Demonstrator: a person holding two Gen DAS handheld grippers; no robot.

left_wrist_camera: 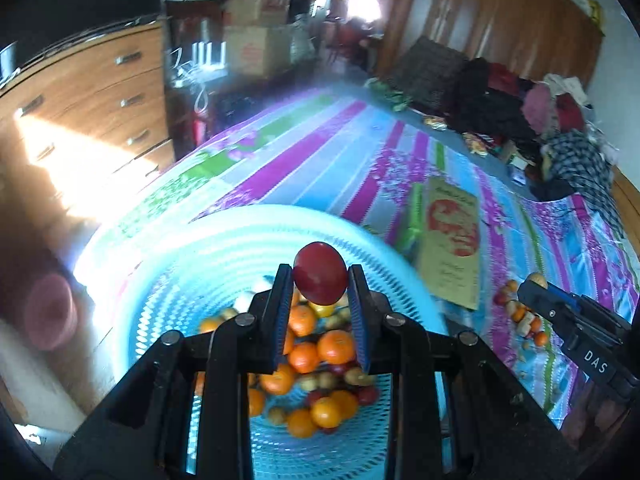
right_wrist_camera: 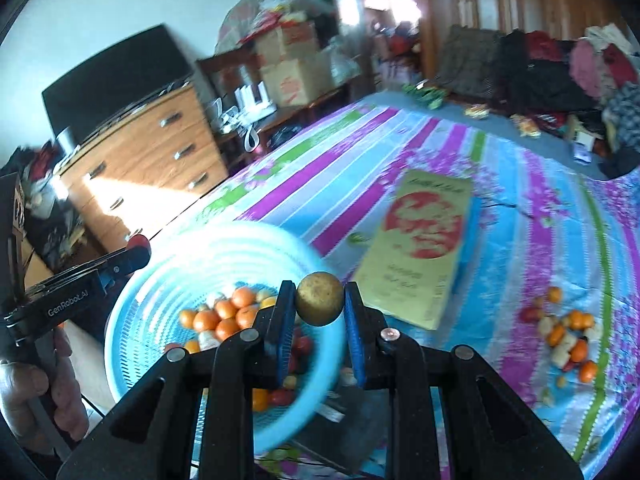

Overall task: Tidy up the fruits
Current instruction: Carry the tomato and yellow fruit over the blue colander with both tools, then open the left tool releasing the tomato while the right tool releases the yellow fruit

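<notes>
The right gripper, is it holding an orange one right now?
No, the right gripper is shut on a round yellow-brown fruit, clamped between its blue fingers.

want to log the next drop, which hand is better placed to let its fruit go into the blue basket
Left, probably. The left gripper holds its red fruit right above the blue basket. The right gripper holds its brown fruit at the basket's near rim.

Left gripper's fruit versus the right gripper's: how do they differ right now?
The red fruit in the left gripper is dark red, smooth and oval; the brown fruit in the right gripper is tan-brown, speckled and round. The red one hangs above the blue basket's middle, the brown one over its rim. Both are small and pinched between blue pads at the fingertips.
</notes>
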